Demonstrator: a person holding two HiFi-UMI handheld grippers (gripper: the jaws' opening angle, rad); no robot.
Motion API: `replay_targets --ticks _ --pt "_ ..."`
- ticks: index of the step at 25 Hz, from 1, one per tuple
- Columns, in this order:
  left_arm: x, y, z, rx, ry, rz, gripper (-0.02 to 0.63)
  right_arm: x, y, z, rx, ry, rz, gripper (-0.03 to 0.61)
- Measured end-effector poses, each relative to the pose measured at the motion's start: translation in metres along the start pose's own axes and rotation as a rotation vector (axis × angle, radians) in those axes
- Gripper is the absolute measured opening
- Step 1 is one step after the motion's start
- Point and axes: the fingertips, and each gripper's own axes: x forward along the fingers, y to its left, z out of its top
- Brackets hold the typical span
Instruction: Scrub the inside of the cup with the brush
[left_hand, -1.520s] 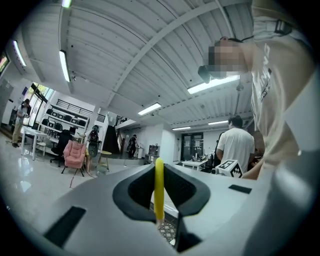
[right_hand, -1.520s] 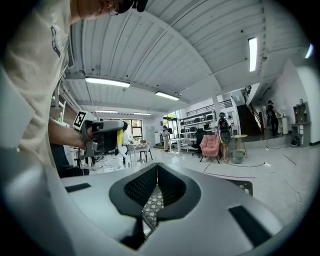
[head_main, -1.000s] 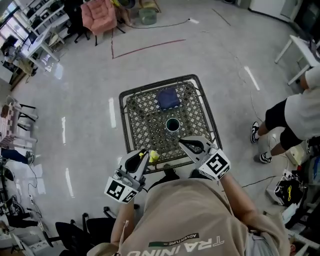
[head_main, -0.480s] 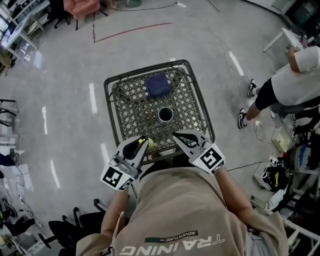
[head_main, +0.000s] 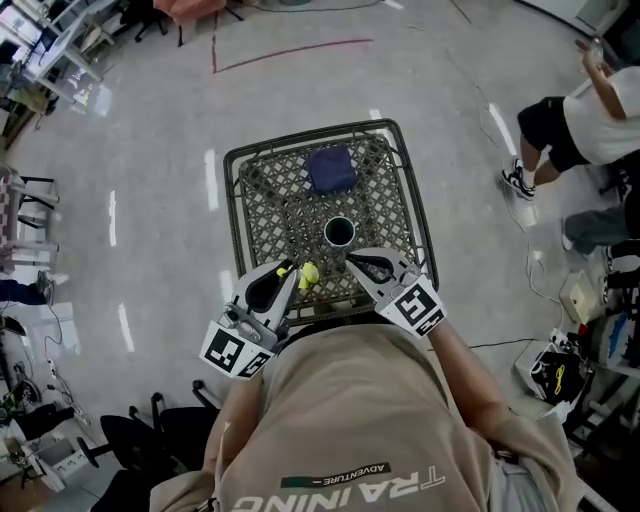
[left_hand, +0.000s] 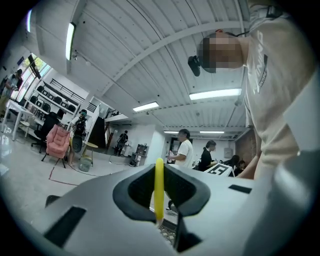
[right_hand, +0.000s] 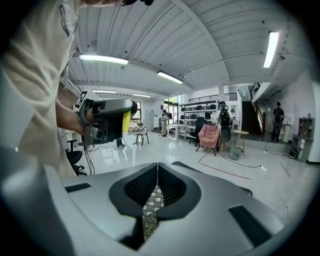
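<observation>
The left gripper (head_main: 286, 278), its fingers pinching the yellow brush (head_main: 308, 275), sits left of and short of the cup (head_main: 340, 232), which stands mouth-up on the mesh tabletop (head_main: 275, 215). The right gripper (head_main: 352, 264), fingers pressed together and empty, lies nearer the cup.

The table (head_main: 285, 215) is showing a dark criss-cross pattern inside a black rim. The cloth (head_main: 331, 170) is looking dark blue. The cup (head_main: 340, 232) is looking black inside, with a green-blue ring. The brush (head_main: 307, 275) is glowing bright yellow. The left gripper (head_main: 285, 272) and the right gripper (head_main: 352, 263) are looking grey with black pads, and their cubes are showing black and white squares. The person's shirt (head_main: 360, 420) is looking tan. The floor (head_main: 150, 150) is shining pale grey, with a red line (head_main: 295, 55) across it.
</observation>
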Motion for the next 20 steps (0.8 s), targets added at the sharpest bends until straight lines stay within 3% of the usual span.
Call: replay_targets --ticks 7,14,15,17,20 --pt "0.021 0.011 -0.015 -0.039 0.027 0.087 0.055 0.006 -0.027 -0.032 0.004 0.006 0.044 0.017" --pt "0.037 -0.005 -0.023 -0.008 0.029 0.122 0.055 0.005 -0.054 -0.080 0.057 -0.004 0.076 0.020" --pt "0.039 -0.006 -0.023 -0.004 0.027 0.131 0.054 0.009 -0.056 -0.090 0.061 0.011 0.092 0.047" --pt "0.042 -0.006 -0.021 0.004 0.028 0.143 0.054 0.021 -0.059 -0.113 0.080 0.043 0.120 0.235" --pt "0.038 -0.003 -0.013 0.000 0.028 0.167 0.055 0.044 -0.062 -0.150 0.068 0.091 0.124 0.350"
